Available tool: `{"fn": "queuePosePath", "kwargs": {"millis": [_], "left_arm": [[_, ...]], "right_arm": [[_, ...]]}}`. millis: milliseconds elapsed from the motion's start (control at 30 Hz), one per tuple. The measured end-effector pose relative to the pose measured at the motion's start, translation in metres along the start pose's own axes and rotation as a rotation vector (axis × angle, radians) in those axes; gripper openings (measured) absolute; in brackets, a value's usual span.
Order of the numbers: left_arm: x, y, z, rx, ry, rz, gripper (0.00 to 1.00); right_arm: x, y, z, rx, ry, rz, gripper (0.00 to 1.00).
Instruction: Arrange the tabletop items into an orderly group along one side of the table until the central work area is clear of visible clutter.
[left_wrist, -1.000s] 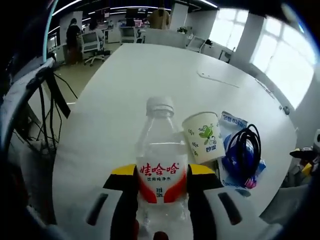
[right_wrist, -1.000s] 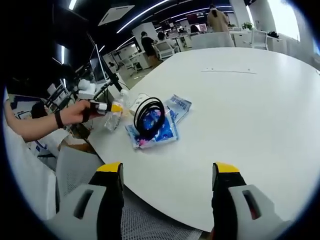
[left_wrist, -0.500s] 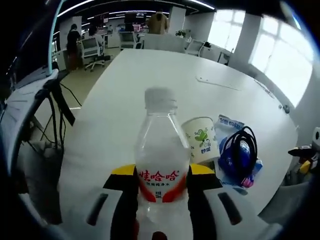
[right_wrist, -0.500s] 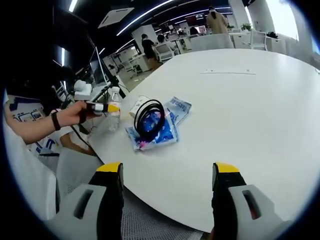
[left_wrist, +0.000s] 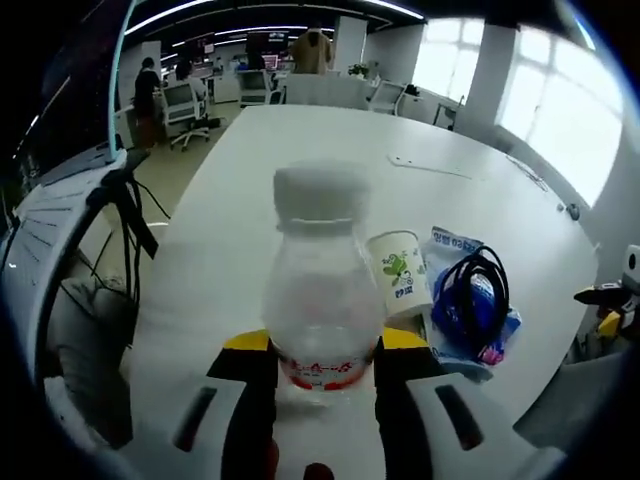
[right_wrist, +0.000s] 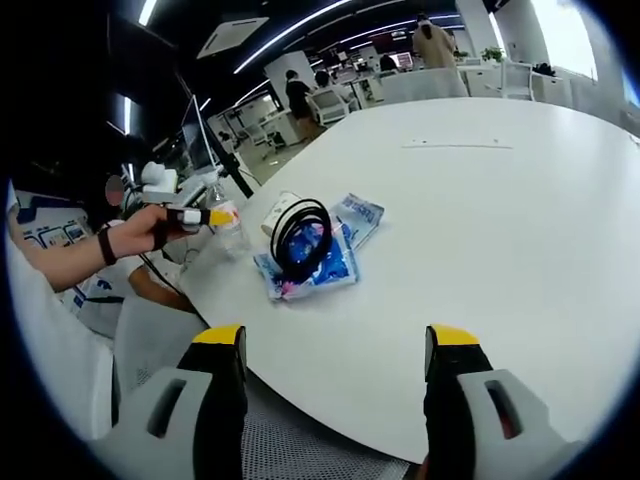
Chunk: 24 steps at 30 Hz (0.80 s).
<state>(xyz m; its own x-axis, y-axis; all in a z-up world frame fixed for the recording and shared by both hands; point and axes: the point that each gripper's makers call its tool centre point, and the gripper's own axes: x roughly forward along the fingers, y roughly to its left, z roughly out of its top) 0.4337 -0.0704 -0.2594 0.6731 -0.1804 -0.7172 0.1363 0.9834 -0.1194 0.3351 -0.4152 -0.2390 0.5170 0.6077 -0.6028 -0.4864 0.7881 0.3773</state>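
My left gripper (left_wrist: 322, 358) is shut on a clear water bottle (left_wrist: 318, 290) with a white cap and a red label, held tilted toward the camera above the white table (left_wrist: 300, 150). To its right stand a paper cup (left_wrist: 402, 272) with a green print, blue snack packets (left_wrist: 462, 310) and a coiled black cable (left_wrist: 478, 290) lying on them. In the right gripper view, my right gripper (right_wrist: 334, 352) hangs open over the table's near edge. There the same group lies left of centre: cable (right_wrist: 298, 232), packets (right_wrist: 318, 262), cup (right_wrist: 276, 208). The left gripper (right_wrist: 205, 216) holds the bottle (right_wrist: 232, 228) beside them.
A flat white strip (left_wrist: 428, 166) lies far off on the table. Office chairs (left_wrist: 185, 95) and desks stand beyond the far end, with people (left_wrist: 146, 80) there. Black cables and a stand (left_wrist: 120, 215) hang off the table's left side. A person's forearm (right_wrist: 70, 250) reaches in from the left.
The bottle has been lifted and tipped toward the left camera; its cap now looms larger and the label has sunk low between the jaws. The right gripper has not moved.
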Motion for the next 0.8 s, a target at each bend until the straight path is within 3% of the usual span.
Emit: {"fn": "queuePosePath", "kwargs": {"millis": [800], "left_arm": [[-0.007, -0.003, -0.021, 0.073, -0.012, 0.042, 0.37]], "right_arm": [[-0.002, -0.005, -0.003, 0.011, -0.019, 0.001, 0.72]]}}
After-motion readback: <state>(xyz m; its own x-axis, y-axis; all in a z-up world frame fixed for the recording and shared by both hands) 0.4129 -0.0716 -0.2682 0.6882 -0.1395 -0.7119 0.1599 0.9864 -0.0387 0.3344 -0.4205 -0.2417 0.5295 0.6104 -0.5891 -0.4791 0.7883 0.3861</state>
